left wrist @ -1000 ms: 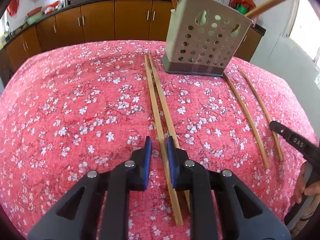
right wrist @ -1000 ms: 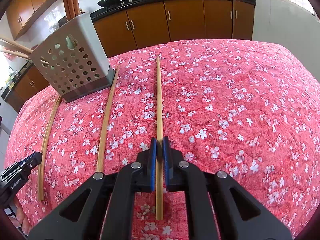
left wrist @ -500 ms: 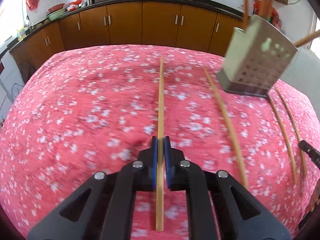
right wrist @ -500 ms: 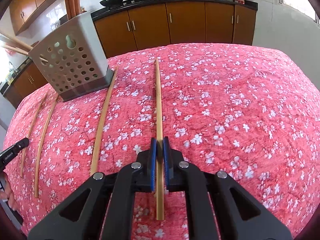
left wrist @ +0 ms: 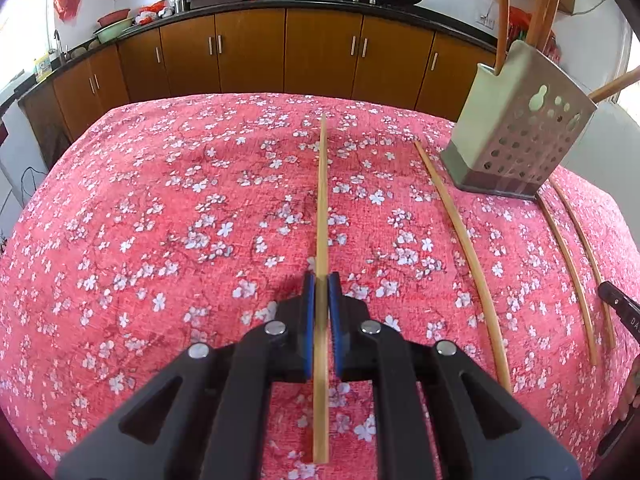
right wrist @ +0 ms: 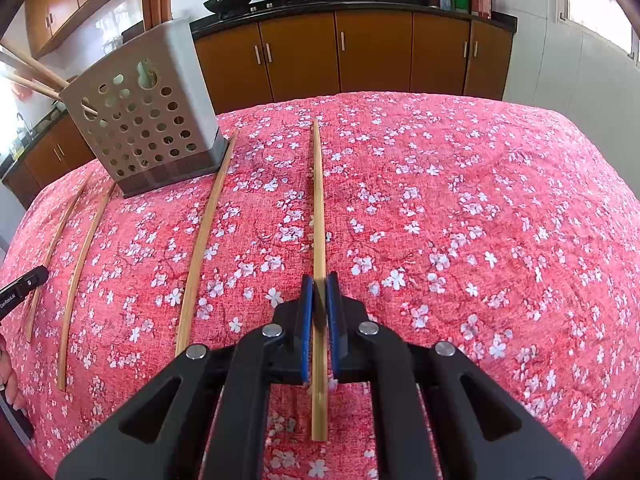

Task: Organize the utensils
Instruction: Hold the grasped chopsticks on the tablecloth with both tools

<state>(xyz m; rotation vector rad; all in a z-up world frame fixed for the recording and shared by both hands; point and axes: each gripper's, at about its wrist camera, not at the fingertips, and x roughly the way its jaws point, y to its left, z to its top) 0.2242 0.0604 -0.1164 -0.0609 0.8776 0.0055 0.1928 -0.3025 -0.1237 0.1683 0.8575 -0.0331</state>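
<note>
Both pairs of blue-padded fingers are clamped narrow, each on one bamboo chopstick. The left gripper [left wrist: 321, 280] pinches its chopstick [left wrist: 322, 208] near the blunt end, the stick running straight ahead above the pink floral tablecloth [left wrist: 160, 220]. A second ago these pads stood apart over a pair of chopsticks lying together in front of the utensil holder; since then they have shut on one, and that view has swung so the perforated utensil holder [left wrist: 516, 128] now sits far right. The right gripper [right wrist: 319, 280] holds its own chopstick [right wrist: 318, 200] just as it did a second ago.

Open cloth spreads wide to the left of the left gripper and to the right of the right gripper, up to the table's far edge before the brown cabinets [left wrist: 248, 56].

One loose chopstick [right wrist: 204, 236] lies beside the holder's base, and two more [right wrist: 78, 264] curve away at its other side. The holder's top and the sticks inside it are cut off by the frame. The other gripper appears only as a black tip [right wrist: 22, 286] at the picture's edge. Whether the held sticks touch the cloth cannot be told.
</note>
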